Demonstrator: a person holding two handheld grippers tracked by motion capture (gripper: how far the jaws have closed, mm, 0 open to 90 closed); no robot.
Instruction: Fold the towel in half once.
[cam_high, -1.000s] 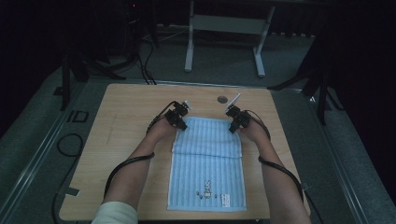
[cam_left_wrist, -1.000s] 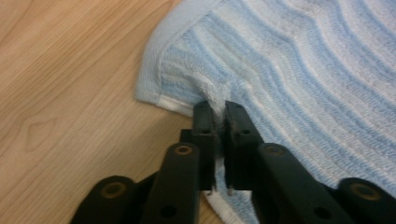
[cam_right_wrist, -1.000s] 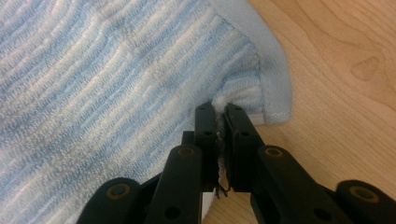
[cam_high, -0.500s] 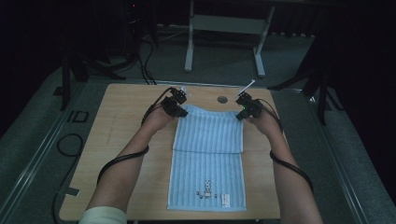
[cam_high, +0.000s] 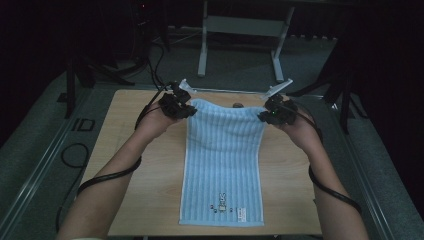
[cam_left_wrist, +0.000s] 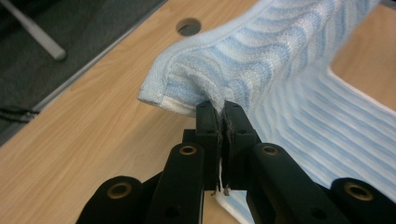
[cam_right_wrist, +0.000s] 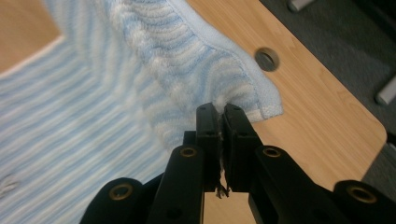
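Above table (cam_high: 140, 200): towel (cam_high: 225, 150) far edge claw-pinched, lifted.

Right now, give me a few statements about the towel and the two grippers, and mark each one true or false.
1. The left gripper is shut on a corner of the towel. True.
2. The right gripper is open, clear of the towel. False: it is shut on the other far corner.
3. The towel's near end lies on the table. True.
4. The towel is plain red. False: it is striped blue and white.
5. The table has a round hole. True.
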